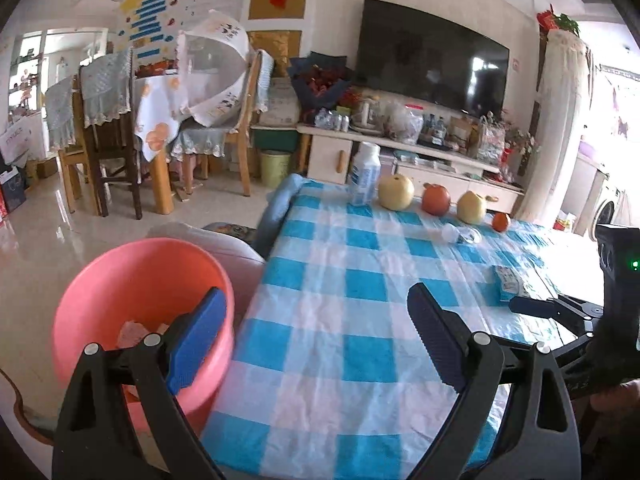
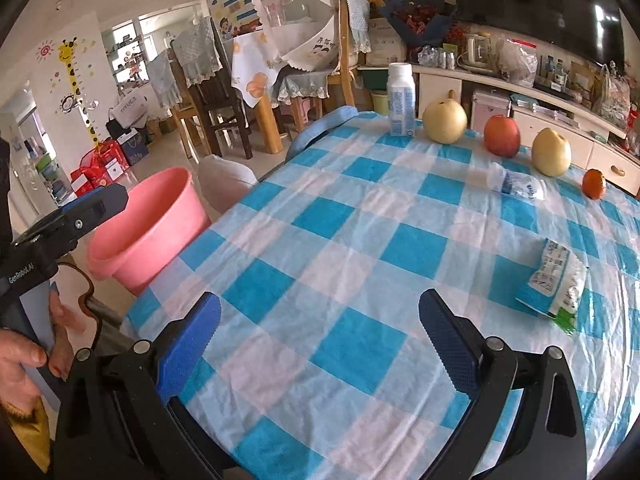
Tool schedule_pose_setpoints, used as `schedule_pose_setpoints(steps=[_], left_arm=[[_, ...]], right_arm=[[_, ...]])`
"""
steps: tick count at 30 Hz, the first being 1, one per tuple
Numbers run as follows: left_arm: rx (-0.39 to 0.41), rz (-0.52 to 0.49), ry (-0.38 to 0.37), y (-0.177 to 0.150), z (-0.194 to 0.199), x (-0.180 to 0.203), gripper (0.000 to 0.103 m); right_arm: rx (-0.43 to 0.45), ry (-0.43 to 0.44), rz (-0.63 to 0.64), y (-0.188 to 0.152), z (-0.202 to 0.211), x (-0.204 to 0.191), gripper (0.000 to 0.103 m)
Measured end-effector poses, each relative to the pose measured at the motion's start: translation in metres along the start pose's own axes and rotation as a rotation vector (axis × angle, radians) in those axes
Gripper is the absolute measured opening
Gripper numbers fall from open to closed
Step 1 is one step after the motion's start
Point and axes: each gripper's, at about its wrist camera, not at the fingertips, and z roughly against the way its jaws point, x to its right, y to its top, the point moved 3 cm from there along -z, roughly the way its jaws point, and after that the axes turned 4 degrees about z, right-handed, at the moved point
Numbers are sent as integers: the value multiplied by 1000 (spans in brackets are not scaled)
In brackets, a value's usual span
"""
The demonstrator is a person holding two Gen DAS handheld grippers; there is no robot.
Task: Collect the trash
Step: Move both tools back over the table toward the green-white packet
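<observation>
My left gripper [image 1: 316,320] is open and holds nothing. Its left finger hangs over the pink basin [image 1: 140,300] beside the table's left edge, and crumpled scraps [image 1: 136,332] lie in the basin. My right gripper [image 2: 320,328] is also open and empty, above the near part of the checked tablecloth [image 2: 340,240]. A crushed milk carton [image 2: 556,284] lies to its right, clear of the fingers. Farther off, a small plastic bottle [image 2: 516,186] lies on its side. A white bottle [image 2: 401,100] stands upright at the far edge. The basin [image 2: 148,224] sits left of the table.
Two pears [image 2: 445,122] [image 2: 551,152], an apple [image 2: 502,136] and a small orange [image 2: 594,184] line the far side of the table. A grey cushion [image 2: 226,176] sits behind the basin. Chairs, a covered dining table and a TV cabinet stand beyond.
</observation>
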Motion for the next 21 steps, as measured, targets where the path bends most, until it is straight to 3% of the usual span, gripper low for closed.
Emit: schedule_pose_setpoints(steps=[6, 11, 21], left_arm=[[-49, -20, -20, -4, -11, 32, 92], [-96, -53, -61, -9, -22, 65, 92], [-184, -191, -242, -18, -52, 172, 92]], right_arm=[[10, -69, -18, -4, 13, 30, 98], [49, -105, -121, -2, 29, 74, 98], [167, -238, -368, -8, 79, 194, 98]])
